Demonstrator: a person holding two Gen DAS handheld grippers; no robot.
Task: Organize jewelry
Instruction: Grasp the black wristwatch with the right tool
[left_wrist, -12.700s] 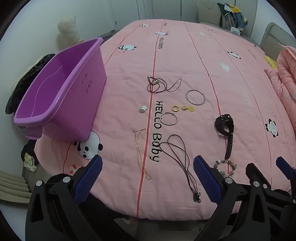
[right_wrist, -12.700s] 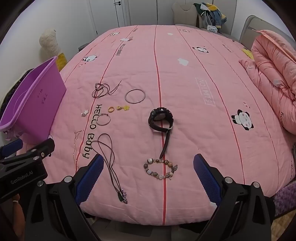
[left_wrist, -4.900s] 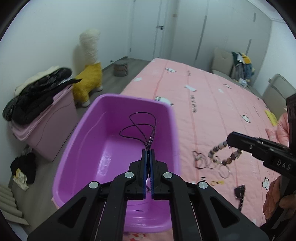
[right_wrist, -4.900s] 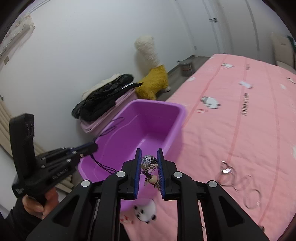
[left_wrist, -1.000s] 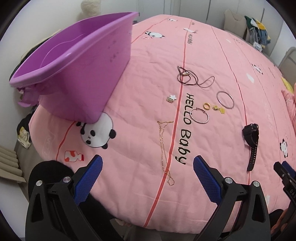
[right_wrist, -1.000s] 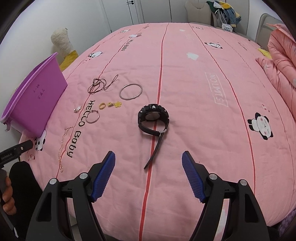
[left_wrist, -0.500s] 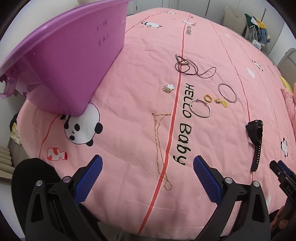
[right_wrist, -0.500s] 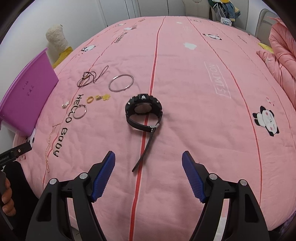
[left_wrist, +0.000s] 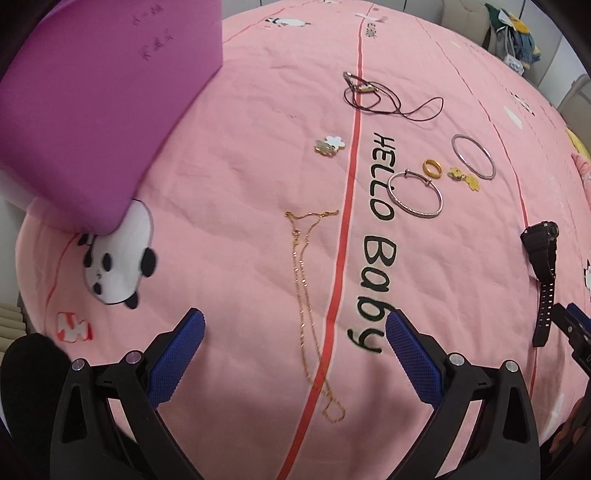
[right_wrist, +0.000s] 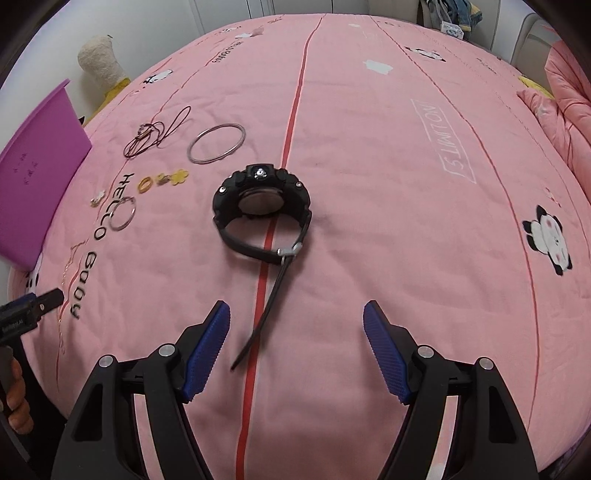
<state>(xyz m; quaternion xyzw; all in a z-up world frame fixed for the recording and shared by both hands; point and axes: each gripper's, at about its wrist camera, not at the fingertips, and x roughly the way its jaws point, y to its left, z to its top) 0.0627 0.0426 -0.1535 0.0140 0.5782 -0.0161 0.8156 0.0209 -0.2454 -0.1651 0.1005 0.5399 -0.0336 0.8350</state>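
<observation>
Gold chain (left_wrist: 306, 295) stretched lengthwise between spread left fingers (left_wrist: 177, 354), black watch (right_wrist: 262, 206) strap tail toward spread right fingers (right_wrist: 207, 347)

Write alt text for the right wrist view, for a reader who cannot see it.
An open claw hangs over a pink bedspread, with the loose strap of a black watch lying between its blue pads. Further left lie bangles, a gold ring and a cord necklace, beside a purple bin.

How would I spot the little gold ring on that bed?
Find the black "HELLO Baby" lettering on the pink bedspread. Beside "HELLO" lies the gold ring, between a silver bangle and a yellow flower charm. It is the smallest hoop there, and the only gold one.
</observation>
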